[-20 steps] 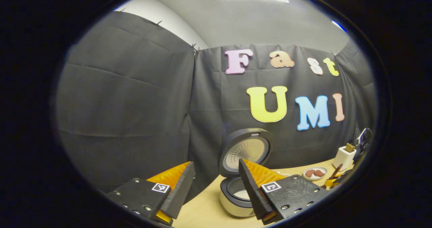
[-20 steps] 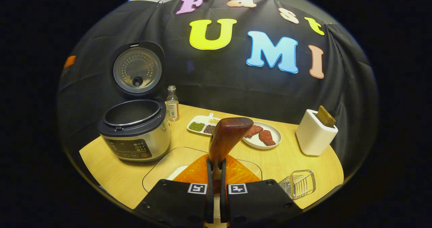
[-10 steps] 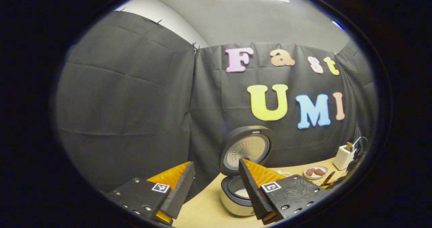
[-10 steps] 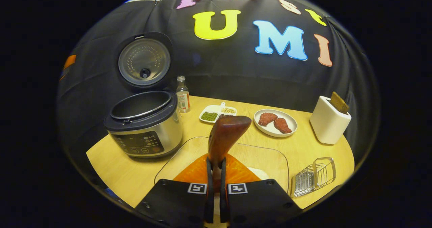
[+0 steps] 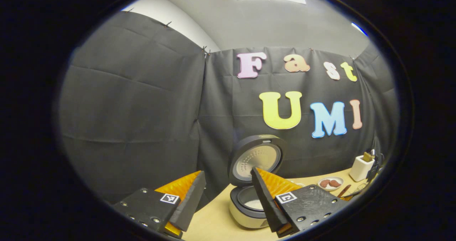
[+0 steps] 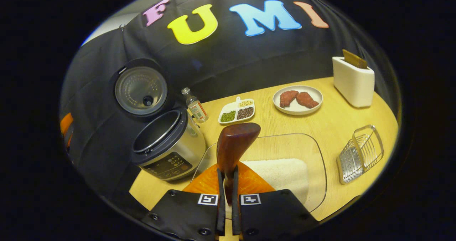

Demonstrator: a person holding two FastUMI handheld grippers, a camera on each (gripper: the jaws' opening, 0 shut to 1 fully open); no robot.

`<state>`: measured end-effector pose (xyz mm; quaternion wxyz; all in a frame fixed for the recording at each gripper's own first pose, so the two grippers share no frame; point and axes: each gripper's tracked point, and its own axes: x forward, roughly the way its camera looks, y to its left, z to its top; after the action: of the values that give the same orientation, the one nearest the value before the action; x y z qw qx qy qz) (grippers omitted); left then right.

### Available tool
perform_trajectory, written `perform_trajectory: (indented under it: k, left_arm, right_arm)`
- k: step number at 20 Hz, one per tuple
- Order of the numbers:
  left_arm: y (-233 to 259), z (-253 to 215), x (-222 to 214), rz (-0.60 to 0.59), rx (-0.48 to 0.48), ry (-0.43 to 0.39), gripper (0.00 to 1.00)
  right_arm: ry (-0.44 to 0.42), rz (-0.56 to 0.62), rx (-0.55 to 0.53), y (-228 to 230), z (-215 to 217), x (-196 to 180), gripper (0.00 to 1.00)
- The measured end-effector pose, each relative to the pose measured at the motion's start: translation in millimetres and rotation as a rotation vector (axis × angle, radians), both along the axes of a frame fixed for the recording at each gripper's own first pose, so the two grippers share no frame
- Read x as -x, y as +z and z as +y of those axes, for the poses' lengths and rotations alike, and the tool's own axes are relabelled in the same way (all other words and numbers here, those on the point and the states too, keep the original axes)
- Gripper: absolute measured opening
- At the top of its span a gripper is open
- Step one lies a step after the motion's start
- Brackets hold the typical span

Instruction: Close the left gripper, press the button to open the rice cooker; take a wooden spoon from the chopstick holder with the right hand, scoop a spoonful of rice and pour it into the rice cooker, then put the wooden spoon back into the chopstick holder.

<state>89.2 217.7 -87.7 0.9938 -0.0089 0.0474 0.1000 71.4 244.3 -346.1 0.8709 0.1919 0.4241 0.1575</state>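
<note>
At the bottom centre of the right gripper view, the right gripper (image 6: 228, 193) is clamped on the wooden spoon (image 6: 233, 152), a stiff, light tool best held by its handle. Behind it lies the rice tray (image 6: 313, 152). Left of centre, the rice cooker (image 6: 167, 146) stands open. The chopstick holder (image 6: 353, 80) sits upper right. The left gripper (image 5: 228, 198) has its fingers apart.

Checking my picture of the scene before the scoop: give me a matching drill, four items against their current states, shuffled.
Items:
1. rice cooker
2. wooden spoon
3. left tongs
4. clear tray

States:
A. holds white rice
B. open, gripping nothing
C. lid up
D. clamped in the right tongs

Pairs: 1-C, 2-D, 3-B, 4-A
</note>
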Motion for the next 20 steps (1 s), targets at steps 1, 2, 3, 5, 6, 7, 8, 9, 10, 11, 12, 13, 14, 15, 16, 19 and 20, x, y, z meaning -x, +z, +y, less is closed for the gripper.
perform_trajectory:
  k: [1,2,3,5,6,7,8,9,10,11,12,13,14,15,16,19,20]
  left_arm:
    - [1.9,-2.2,-1.3,0.000,0.001,-0.004,0.82]
    - [2.6,-3.5,0.5,0.000,0.000,-0.005,0.82]
    - [3.0,-4.8,1.6,0.000,-0.003,-0.006,0.82]
    - [8.7,-8.8,2.5,-0.005,-0.010,-0.008,0.83]
    - [12.5,-9.8,3.6,-0.010,-0.015,-0.009,0.82]
    - [15.6,-10.0,6.2,-0.015,-0.021,-0.010,0.82]
    - [19.0,-11.6,6.6,-0.017,-0.026,-0.012,0.83]
    - [20.9,-13.6,7.0,-0.019,-0.031,-0.014,0.82]
    - [23.2,-15.6,7.0,-0.021,-0.035,-0.016,0.82]
    - [24.9,-18.6,8.2,-0.024,-0.038,-0.020,0.83]
    - [27.3,-20.6,8.4,-0.028,-0.042,-0.022,0.82]
    - [29.9,-22.5,8.0,-0.030,-0.045,-0.024,0.82]
    - [31.7,-24.8,7.9,-0.032,-0.047,-0.028,0.82]
    - [33.1,-25.8,9.3,-0.036,-0.048,-0.030,0.82]
    - [35.1,-27.5,8.8,-0.040,-0.049,-0.032,0.82]
    - [37.4,-29.7,9.0,-0.047,-0.046,-0.037,0.82]
    - [38.6,-30.1,9.2,-0.049,-0.043,-0.039,0.82]
  right_arm:
    - [-0.035,0.034,-0.042,-2.4,-4.6,-1.1,0.09]
    - [-0.069,0.066,-0.080,-6.2,-8.4,-1.2,0.09]
    - [-0.106,0.103,-0.121,-9.6,-13.7,-2.5,0.09]
    - [-0.177,0.170,-0.207,-11.5,-24.3,-2.8,0.08]
    - [-0.203,0.190,-0.238,-11.9,-27.5,-3.7,0.05]
    - [-0.225,0.201,-0.258,-12.3,-31.0,-4.7,0.05]
    - [-0.245,0.210,-0.276,-12.9,-35.4,-5.7,0.09]
    - [-0.262,0.215,-0.289,-11.9,-40.4,-6.2,0.09]
    - [-0.276,0.217,-0.304,-9.2,-44.8,-6.6,0.09]
    - [-0.285,0.217,-0.317,-6.1,-48.5,-7.5,0.09]
    - [-0.295,0.218,-0.335,-0.7,-51.5,-6.8,0.09]
    - [-0.309,0.221,-0.358,3.9,-54.7,-8.8,0.05]
    - [-0.325,0.224,-0.385,9.4,-57.0,-9.7,0.05]
    - [-0.345,0.228,-0.415,14.1,-59.0,-12.8,0.05]
    - [-0.362,0.233,-0.444,18.9,-61.3,-14.3,0.09]
    - [-0.402,0.245,-0.513,28.6,-67.4,-19.4,0.09]
    - [-0.414,0.251,-0.535,32.5,-68.2,-19.7,0.08]
